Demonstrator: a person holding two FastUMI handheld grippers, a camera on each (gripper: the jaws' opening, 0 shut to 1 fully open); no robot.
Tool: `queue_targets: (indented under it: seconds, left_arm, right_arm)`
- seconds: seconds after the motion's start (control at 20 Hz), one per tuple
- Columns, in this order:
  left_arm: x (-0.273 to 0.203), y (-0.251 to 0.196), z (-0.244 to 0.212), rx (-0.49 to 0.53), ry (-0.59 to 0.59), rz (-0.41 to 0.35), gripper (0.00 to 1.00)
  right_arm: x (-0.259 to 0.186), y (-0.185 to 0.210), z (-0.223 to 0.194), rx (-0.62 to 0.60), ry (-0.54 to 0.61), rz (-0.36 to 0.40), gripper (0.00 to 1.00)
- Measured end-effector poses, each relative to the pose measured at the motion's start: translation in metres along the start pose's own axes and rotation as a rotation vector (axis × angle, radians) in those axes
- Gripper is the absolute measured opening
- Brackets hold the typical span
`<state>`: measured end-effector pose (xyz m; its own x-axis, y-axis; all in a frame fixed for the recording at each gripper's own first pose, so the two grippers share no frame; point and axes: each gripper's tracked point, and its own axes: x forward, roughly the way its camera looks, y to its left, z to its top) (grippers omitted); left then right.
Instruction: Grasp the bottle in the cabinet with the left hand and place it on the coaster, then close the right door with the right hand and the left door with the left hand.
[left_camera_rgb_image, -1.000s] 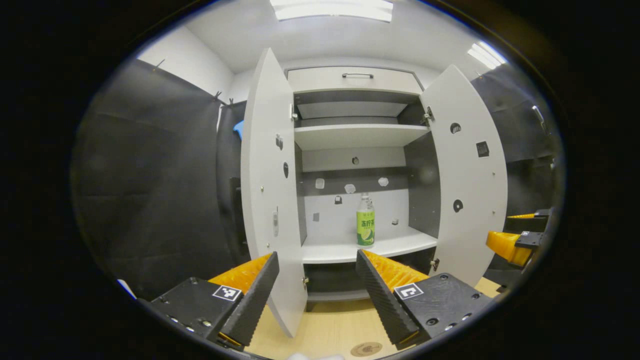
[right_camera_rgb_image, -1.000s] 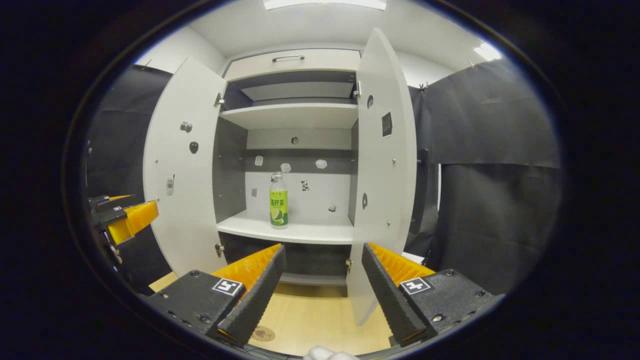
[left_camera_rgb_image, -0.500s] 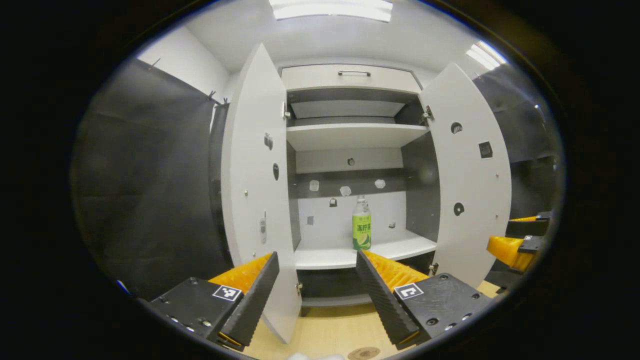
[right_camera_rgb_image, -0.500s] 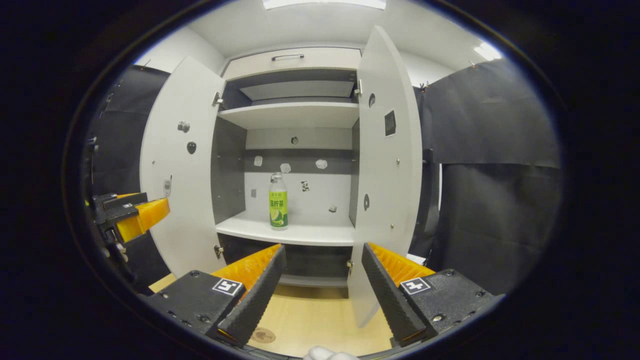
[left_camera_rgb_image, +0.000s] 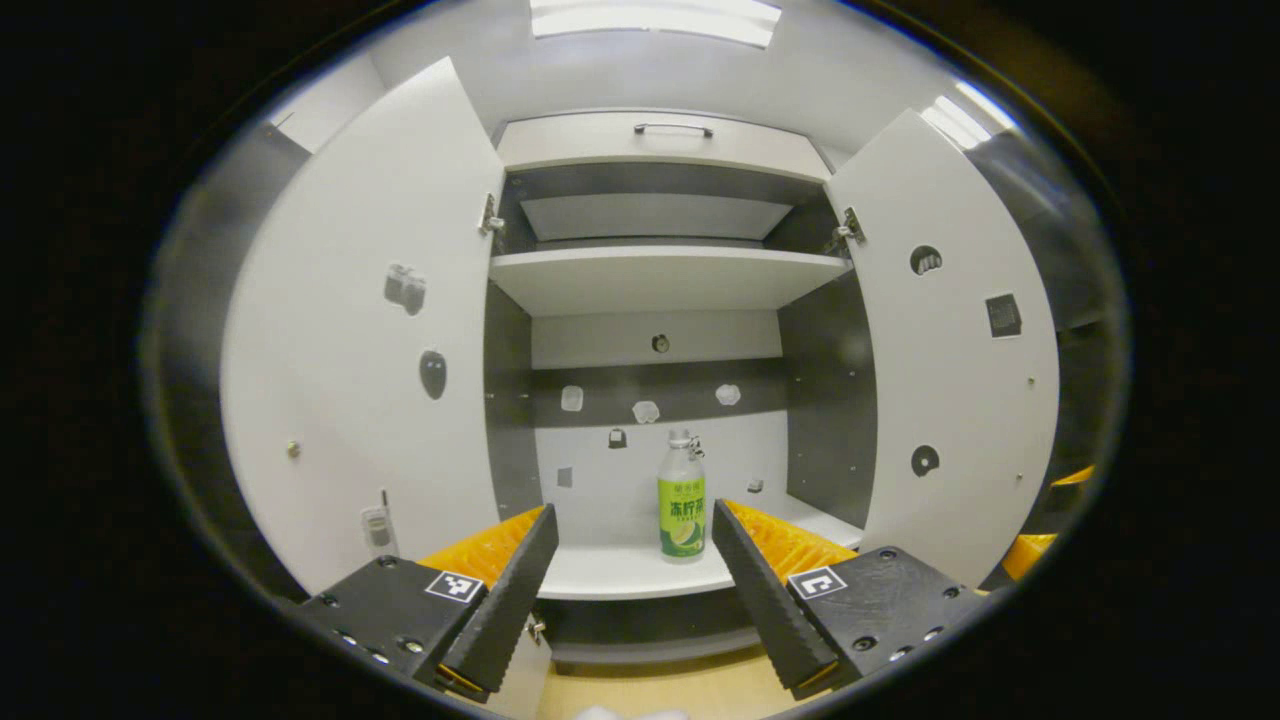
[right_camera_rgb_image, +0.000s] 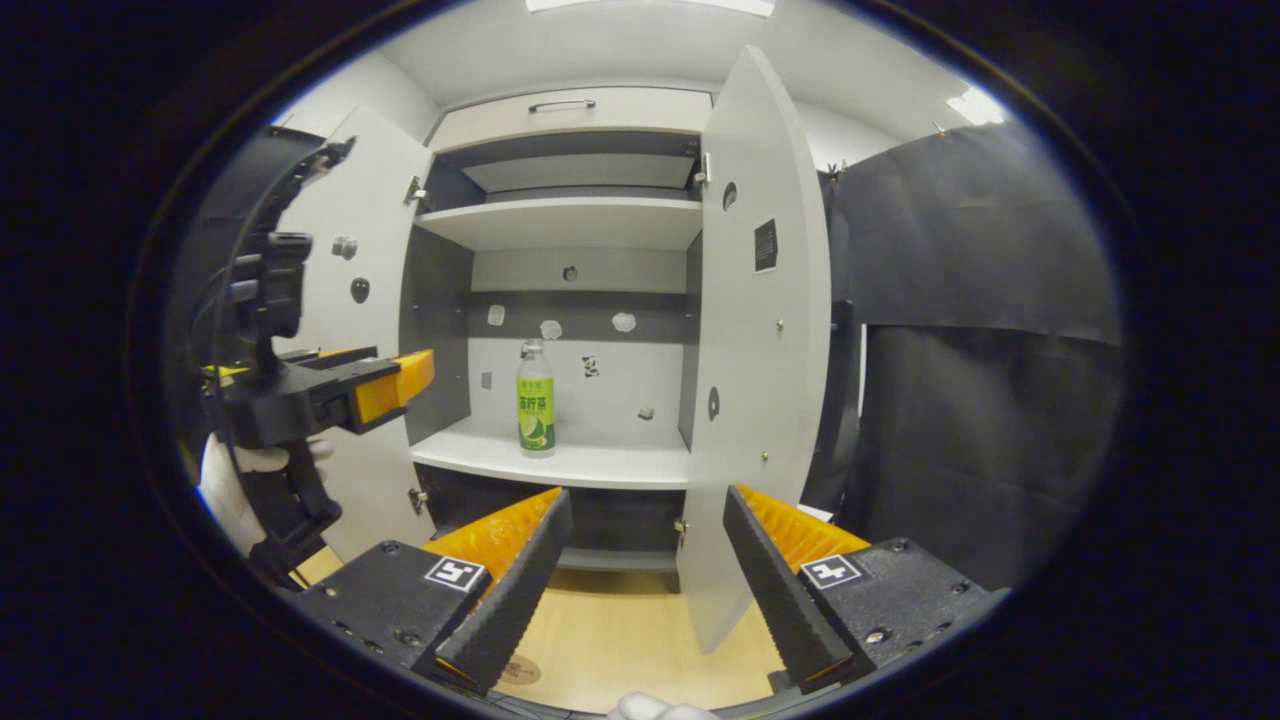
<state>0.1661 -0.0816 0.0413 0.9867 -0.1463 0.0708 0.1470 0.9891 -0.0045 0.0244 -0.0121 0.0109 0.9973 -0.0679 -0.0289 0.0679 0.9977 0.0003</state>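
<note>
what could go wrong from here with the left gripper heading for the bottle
1. The bottle is tall and slim and stands free on the shelf. The left gripper is open; if one finger touches first, the bottle could tip over.
2. The left door stands open close beside the left gripper's path, as the right gripper view shows; a drift sideways might knock it.
3. The coaster lies low on the table, near the right gripper, so the two could crowd each other at placing.

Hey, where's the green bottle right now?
The bottle stands upright on the cabinet's lower shelf, between the two open doors. In the left gripper view it is straight ahead between the open fingers of the left gripper, not yet grasped.
</note>
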Motion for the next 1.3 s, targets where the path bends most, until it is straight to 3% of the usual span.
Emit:
queue_targets:
  seconds: [0.3, 0.35, 0.4, 0.75, 1.05, 1.1, 1.15, 1.3]
  left_arm:
    - [0.106, -0.026, -0.004, -0.001, -0.035, -0.010, 0.99]
    - [0.122, -0.030, -0.006, -0.003, -0.033, -0.009, 0.95]
    - [0.137, -0.031, -0.010, -0.007, -0.019, -0.003, 0.99]
    - [0.211, -0.039, -0.060, -0.002, 0.047, 0.034, 0.96]
    - [0.233, -0.037, -0.086, -0.013, 0.107, 0.056, 0.98]
    - [0.233, -0.036, -0.087, -0.004, 0.110, 0.059, 0.95]
    - [0.231, -0.037, -0.086, -0.005, 0.111, 0.058, 0.77]
    - [0.213, -0.042, -0.071, -0.012, 0.089, 0.027, 0.76]
  right_arm:
    - [-0.001, -0.015, 0.006, -0.013, 0.008, -0.057, 1.00]
    - [-0.001, -0.015, 0.007, -0.019, 0.011, -0.058, 1.00]
    - [0.000, -0.016, 0.007, -0.026, 0.015, -0.062, 1.00]
    - [0.009, -0.021, -0.005, -0.041, 0.067, -0.068, 0.99]
    - [0.011, -0.029, -0.011, -0.040, 0.091, -0.072, 1.00]
    - [0.012, -0.029, -0.011, -0.034, 0.092, -0.068, 0.99]
    - [0.012, -0.029, -0.010, -0.030, 0.089, -0.064, 0.99]
    - [0.010, -0.029, -0.008, -0.028, 0.075, -0.055, 1.00]
